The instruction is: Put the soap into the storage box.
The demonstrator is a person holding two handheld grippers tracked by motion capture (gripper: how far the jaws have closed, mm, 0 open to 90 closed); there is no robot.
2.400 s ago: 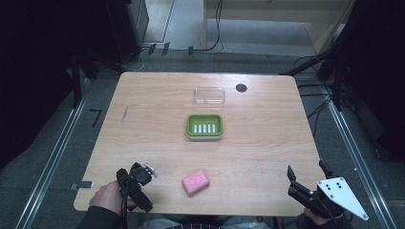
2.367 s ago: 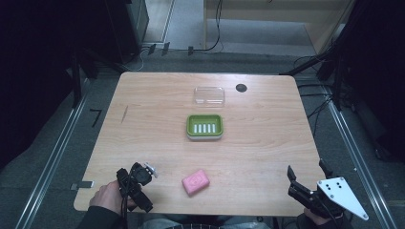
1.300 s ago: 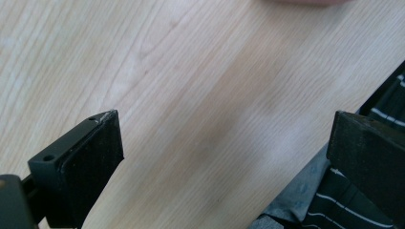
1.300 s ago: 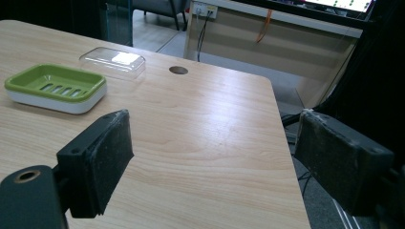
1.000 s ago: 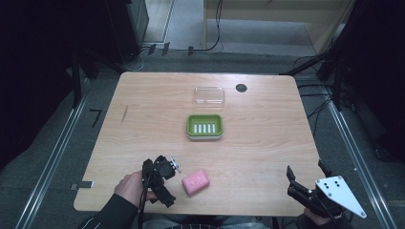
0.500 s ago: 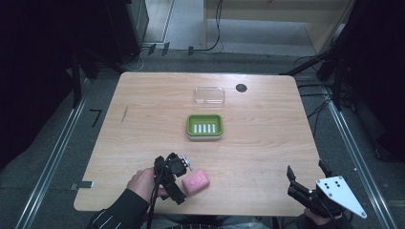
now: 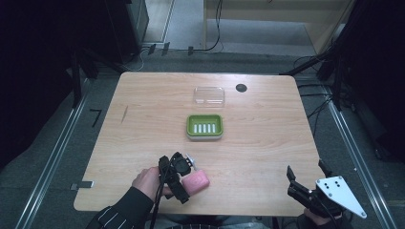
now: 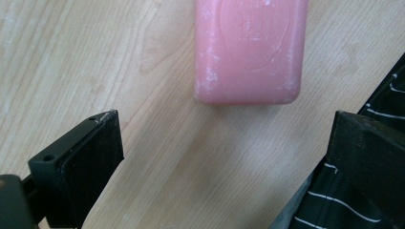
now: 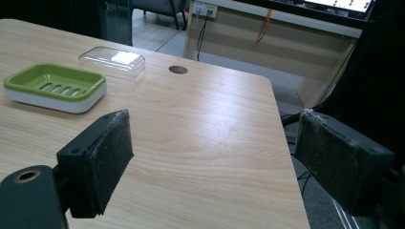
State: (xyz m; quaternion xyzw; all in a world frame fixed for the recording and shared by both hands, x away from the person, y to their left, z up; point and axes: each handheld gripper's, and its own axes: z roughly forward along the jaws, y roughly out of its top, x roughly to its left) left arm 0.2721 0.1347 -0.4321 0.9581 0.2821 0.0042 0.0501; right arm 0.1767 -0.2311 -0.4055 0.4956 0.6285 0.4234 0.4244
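Your left gripper (image 7: 184,183) sits at the near left of the table (image 7: 267,138), jaws wide apart and empty, right next to the pink soap (image 7: 196,181). In the left gripper view the soap (image 8: 250,47) lies flat ahead of the jaws, not yet between them, offset toward the right jaw. Step in hand looks like grabbing the soap. Push forward until the bar is fully between the pads, centre it, and square the jaws to its long sides before you squeeze. Keep low so the pads catch the side walls, not the rounded top; it likely slips. Further back at centre, the green soap dish (image 7: 204,126) is empty, with the clear lid (image 7: 209,95) beyond it. Your right gripper (image 7: 305,193) waits at the near right edge, jaws spread, holding nothing.
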